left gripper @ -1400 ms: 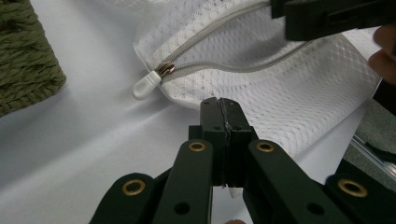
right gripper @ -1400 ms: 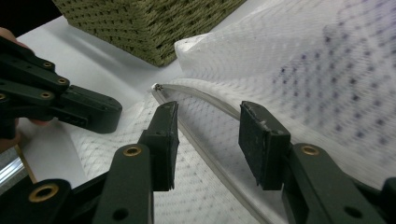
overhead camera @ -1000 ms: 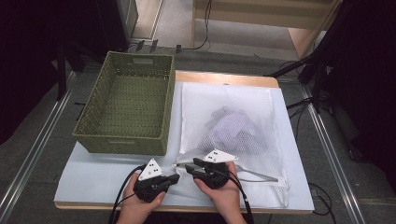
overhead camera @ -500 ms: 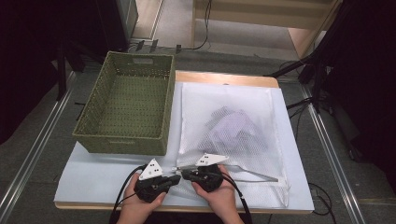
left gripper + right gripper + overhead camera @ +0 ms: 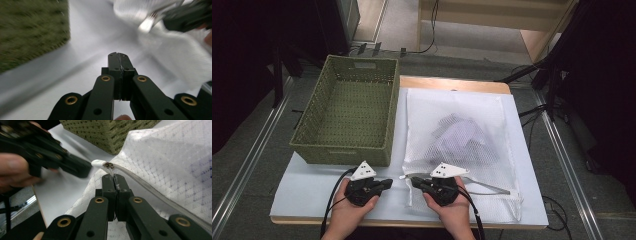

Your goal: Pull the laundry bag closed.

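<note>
A white mesh laundry bag (image 5: 457, 120) lies flat on the table with pale purple clothing (image 5: 462, 137) inside. Its zipper (image 5: 484, 186) runs along the near edge and ends in a white pull tab (image 5: 98, 163). My right gripper (image 5: 416, 181) is shut on the bag's edge just behind that tab, with mesh pinched between its jaws (image 5: 115, 178). My left gripper (image 5: 388, 184) is shut on nothing and points right, its tip (image 5: 80, 167) a little short of the pull tab. The left gripper view is blurred; there the jaws (image 5: 118, 56) meet over bare tabletop.
A green woven basket (image 5: 349, 112) stands open at the back left, close against the bag's left edge. Both hands rest near the table's front edge (image 5: 312, 217). Cables trail from the grippers toward the person.
The right gripper has slid slightly left and toward the person while holding the bag's edge. The left gripper has shifted a little, and its view is motion-blurred.
</note>
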Tool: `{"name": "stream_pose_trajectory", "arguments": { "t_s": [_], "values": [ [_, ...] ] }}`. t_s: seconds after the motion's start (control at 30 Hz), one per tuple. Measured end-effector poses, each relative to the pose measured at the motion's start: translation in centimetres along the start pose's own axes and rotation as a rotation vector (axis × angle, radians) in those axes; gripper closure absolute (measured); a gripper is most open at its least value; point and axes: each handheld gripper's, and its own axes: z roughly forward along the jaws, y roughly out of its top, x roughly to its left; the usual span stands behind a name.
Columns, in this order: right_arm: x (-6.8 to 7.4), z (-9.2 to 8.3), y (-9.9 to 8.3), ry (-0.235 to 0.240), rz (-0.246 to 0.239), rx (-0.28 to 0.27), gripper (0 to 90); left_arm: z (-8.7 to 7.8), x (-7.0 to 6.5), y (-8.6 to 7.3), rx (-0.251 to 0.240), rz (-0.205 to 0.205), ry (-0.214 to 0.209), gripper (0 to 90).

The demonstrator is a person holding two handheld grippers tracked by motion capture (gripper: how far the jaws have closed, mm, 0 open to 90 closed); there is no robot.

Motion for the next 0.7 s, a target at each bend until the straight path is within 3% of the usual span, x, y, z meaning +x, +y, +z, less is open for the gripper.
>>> {"name": "stream_pose_trajectory", "arguments": {
  "t_s": [0.13, 0.27, 0.37, 0.43, 0.5, 0.6, 0.7],
  "values": [
    [0.3, 0.2, -0.1, 0.003, -0.013, 0.013, 90.0, -0.3, -1.1, 1.2, -0.079, 0.007, 0.021, 90.0],
    [0.5, 0.5, -0.4, -0.003, -0.032, 0.029, 90.0, -0.9, -2.0, 2.1, -0.155, 0.027, -0.063, 88.0],
    [0.6, 0.5, -0.4, -0.010, -0.041, 0.027, 89.9, -0.9, -2.4, 2.0, -0.170, 0.053, -0.071, 84.1],
    [0.5, 0.4, -0.4, -0.016, -0.039, 0.025, 89.9, -0.9, -1.8, 1.7, -0.159, 0.010, -0.083, 79.9],
    [0.5, 0.3, -0.5, -0.022, -0.039, 0.024, 89.9, -0.9, -0.7, 1.3, -0.149, -0.065, -0.113, 76.1],
    [0.5, 0.3, -0.5, -0.030, -0.041, 0.020, 89.8, -0.6, 0.7, 0.7, -0.110, -0.177, -0.203, 69.6],
    [0.6, 0.5, -0.6, -0.032, -0.047, 0.023, 89.8, -0.2, 1.2, 0.4, -0.100, -0.241, -0.264, 64.3]
  ]
}}
